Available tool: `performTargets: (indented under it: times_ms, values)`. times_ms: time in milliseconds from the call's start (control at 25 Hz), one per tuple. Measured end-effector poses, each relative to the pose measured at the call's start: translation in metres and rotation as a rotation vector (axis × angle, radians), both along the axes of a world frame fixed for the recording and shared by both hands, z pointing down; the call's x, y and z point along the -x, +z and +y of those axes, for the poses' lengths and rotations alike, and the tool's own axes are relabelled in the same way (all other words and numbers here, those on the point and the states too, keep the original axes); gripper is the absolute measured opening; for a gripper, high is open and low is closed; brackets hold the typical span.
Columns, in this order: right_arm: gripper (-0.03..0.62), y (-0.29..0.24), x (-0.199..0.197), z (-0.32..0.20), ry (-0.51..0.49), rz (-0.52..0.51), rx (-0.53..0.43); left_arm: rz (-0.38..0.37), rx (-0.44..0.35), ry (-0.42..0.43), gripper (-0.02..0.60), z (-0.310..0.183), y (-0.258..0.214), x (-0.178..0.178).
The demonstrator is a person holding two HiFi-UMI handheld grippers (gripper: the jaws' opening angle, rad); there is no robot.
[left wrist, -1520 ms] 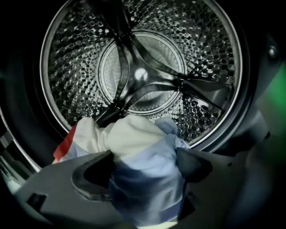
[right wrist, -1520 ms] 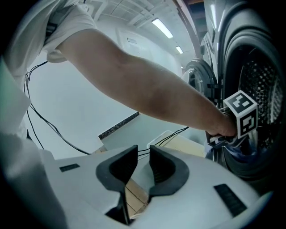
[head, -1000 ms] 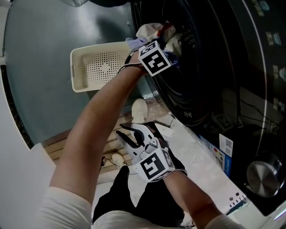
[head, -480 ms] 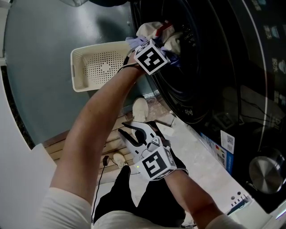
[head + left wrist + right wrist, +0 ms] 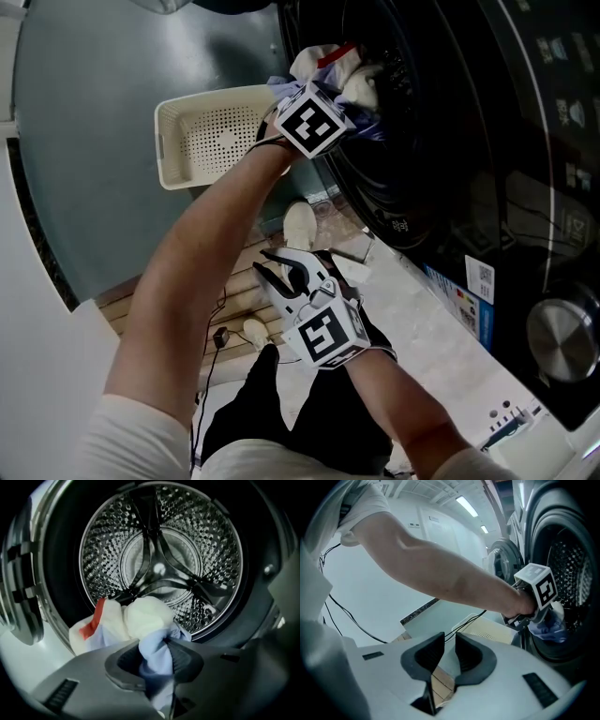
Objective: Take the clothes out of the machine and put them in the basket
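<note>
Between the just-closed jaws of the left claw [image 5: 154, 656], clothes [image 5: 136, 620] are clenched at the lip of the drum [image 5: 161, 559]; withdrawal toward the basket [image 5: 211, 141] seems called for next, the right claw [image 5: 447, 653] being released and empty.

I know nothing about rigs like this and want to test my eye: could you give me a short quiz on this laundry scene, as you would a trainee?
1. True or false: the basket already holds clothes.
2. What is clamped in the left gripper? A) a light blue cloth B) a bottle C) nothing
3. Which gripper has nothing between its jaws?

Key
1. False: the basket looks empty.
2. A. Its jaws have just been closing, and the cloth is pinched between them at the mouth of the drum.
3. The right gripper. Its jaws stand apart with only the floor showing through.
</note>
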State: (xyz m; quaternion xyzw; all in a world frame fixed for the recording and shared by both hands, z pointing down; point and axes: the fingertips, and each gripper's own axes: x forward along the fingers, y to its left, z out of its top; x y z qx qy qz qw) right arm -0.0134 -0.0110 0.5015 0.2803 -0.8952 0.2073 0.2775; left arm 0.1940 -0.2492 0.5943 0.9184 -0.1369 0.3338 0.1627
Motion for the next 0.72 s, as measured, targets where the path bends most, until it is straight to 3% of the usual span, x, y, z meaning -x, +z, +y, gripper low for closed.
performTargets:
  times_ms: [720]
  values:
    - [0.063, -0.001, 0.024, 0.007, -0.017, 0.002, 0.0, 0.165, -0.044, -0.105, 0.094, 0.0, -0.097, 0.055]
